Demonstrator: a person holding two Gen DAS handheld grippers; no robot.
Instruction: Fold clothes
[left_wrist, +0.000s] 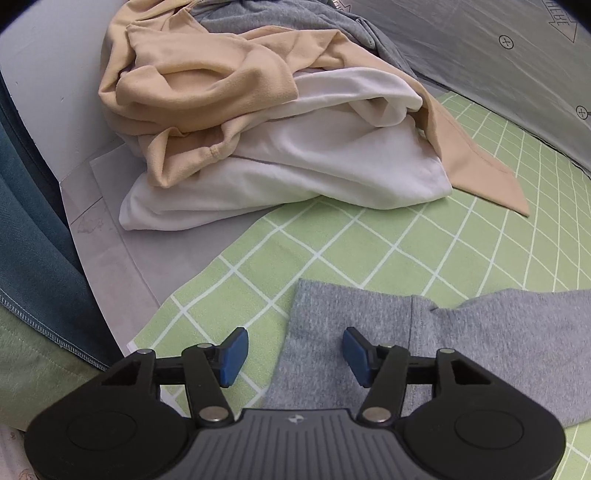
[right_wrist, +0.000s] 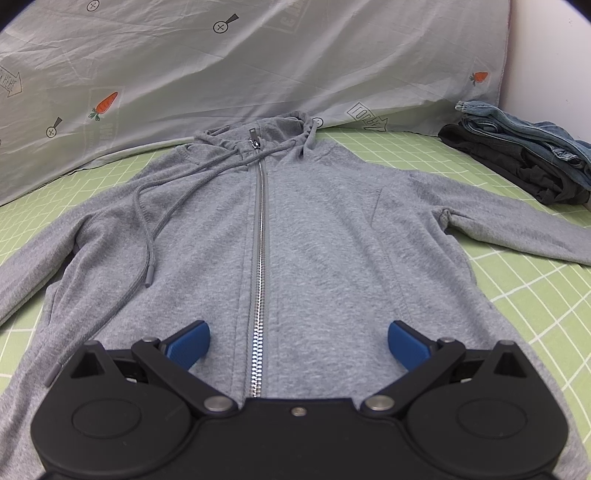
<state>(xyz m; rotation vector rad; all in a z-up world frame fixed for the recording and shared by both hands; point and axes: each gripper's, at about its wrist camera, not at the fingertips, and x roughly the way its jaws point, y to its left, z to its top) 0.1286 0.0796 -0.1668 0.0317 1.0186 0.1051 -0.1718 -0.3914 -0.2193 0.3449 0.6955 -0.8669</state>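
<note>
A grey zip-up hoodie (right_wrist: 314, 229) lies flat and face up on the green checked mat (right_wrist: 535, 295), zipper shut, hood toward the far side, both sleeves spread outward. My right gripper (right_wrist: 298, 341) hovers open over the hoodie's lower hem, its blue pads either side of the zipper. In the left wrist view, the cuff end of one grey sleeve (left_wrist: 369, 332) lies on the mat (left_wrist: 332, 240). My left gripper (left_wrist: 291, 354) is open just above that cuff's edge, holding nothing.
A loose pile of beige (left_wrist: 192, 85), white (left_wrist: 295, 173) and grey clothes sits at the mat's far left. Folded jeans (right_wrist: 524, 136) on a dark garment (right_wrist: 509, 166) rest at the far right. A patterned grey sheet (right_wrist: 221, 66) rises behind the mat. Blue fabric (left_wrist: 29, 240) hangs at the left.
</note>
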